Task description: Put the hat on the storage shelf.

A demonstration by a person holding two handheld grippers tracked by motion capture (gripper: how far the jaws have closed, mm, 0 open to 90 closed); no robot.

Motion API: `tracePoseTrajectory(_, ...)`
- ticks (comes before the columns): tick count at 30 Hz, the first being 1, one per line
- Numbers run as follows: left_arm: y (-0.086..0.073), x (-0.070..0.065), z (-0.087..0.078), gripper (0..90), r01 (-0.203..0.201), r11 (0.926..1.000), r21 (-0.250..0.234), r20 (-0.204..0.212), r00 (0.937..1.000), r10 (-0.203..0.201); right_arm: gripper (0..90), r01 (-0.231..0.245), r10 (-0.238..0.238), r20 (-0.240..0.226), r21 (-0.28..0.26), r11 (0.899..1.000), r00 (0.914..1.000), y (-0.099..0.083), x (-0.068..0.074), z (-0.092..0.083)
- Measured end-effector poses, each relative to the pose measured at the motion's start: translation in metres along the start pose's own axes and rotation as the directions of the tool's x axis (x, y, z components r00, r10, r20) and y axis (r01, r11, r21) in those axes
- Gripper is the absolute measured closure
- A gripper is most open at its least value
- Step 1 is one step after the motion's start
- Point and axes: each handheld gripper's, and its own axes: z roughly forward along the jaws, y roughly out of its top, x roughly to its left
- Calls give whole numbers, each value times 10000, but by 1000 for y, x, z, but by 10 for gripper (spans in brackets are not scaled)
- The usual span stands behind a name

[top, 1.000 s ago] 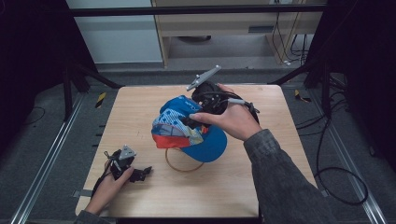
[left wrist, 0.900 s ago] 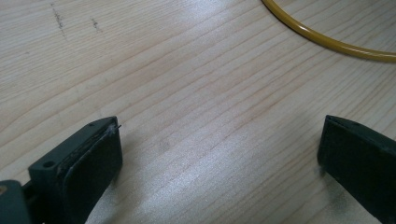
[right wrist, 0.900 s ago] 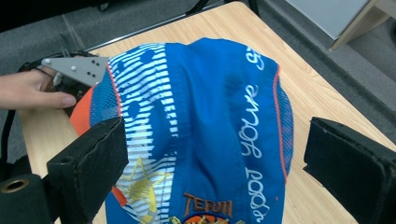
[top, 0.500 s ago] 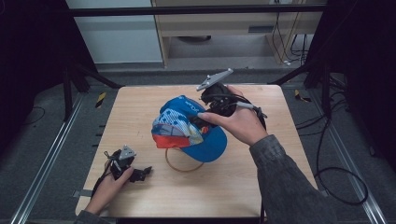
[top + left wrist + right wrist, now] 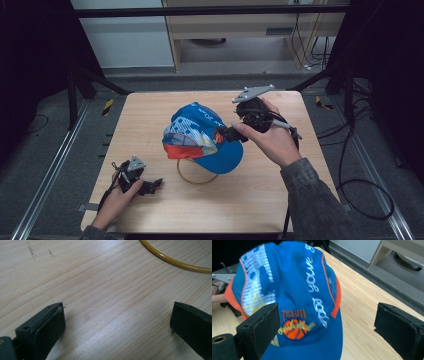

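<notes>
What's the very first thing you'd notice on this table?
The bright blue cap with orange and white patches, sitting mid-table on a thin yellow ring. The right gripper is at its side, jaws open, and its own view shows a basketball logo on the cap. The left gripper rests near the table's front-left corner, open.

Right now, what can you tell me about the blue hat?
The cap is bright blue cloth with orange trim, white lettering along the crown, and an orange basketball badge at the front above the brim. One side panel has a pale, blotchy pattern. It sits near the middle of the wooden table, crown up and brim toward the person, partly over a thin yellow ring. The right claw is open, right at the brim, and grips nothing. The left claw lies apart from it.
</notes>
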Motion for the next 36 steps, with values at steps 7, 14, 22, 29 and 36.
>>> tracePoseTrajectory(7, 0, 0, 0, 0, -10, 10000, 21, -7, 10000, 10, 104, -141, 144, 472, -84, 9999, 9988, -30, -6, -11)
tracePoseTrajectory(14, 0, 0, 0, 0, -6, 10000, 6, -3, 10000, 6, 114, -359, 373, 833, -186, 9992, 9958, -64, -10, -22)
tracePoseTrajectory(22, 0, 0, 0, 0, -28, 10000, 20, -12, 10000, 28, 108, -788, 805, 885, -220, 9966, 9928, -92, -13, -25)
tracePoseTrajectory(29, 0, 0, 0, 0, -23, 10000, 22, -2, 10000, 23, 119, -1203, 1234, 1106, -351, 9921, 9862, -120, -19, -18)
tracePoseTrajectory(36, 0, 0, 0, 0, -27, 10000, 22, -2, 10000, 27, 144, -1500, 1524, 1318, -276, 9883, 9795, -153, -23, -4)
